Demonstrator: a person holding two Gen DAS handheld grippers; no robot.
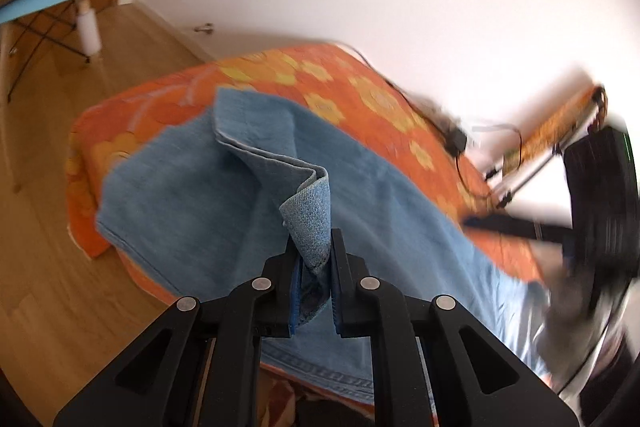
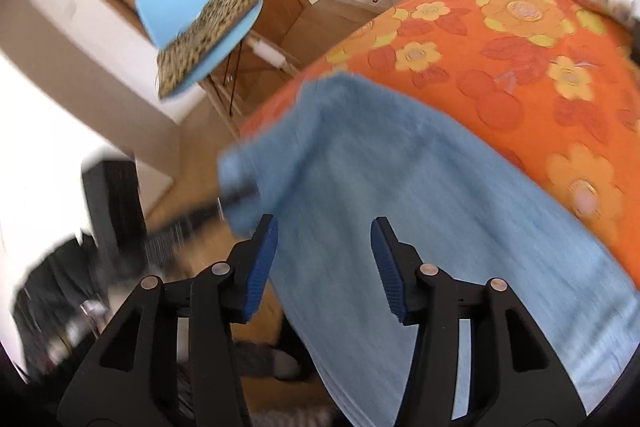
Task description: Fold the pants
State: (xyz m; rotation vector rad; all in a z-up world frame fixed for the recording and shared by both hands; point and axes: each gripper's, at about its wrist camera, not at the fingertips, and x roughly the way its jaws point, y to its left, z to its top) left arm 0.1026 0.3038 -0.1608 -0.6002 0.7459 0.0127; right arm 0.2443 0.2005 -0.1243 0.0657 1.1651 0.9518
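I judge the fold as only begun: my left gripper (image 1: 310,259) has its jaws pinched on a hemmed edge of the pants (image 1: 192,195), raising a soft ridge of cloth, while most of the garment lies flat on the bed (image 1: 360,87). My right gripper (image 2: 324,259) hovers over the near part of the pants with jaws wide and holding nothing, so carrying the edge across and smoothing remain. The denim is light blue, woven and limp; the bedcover is orange with yellow flowers.
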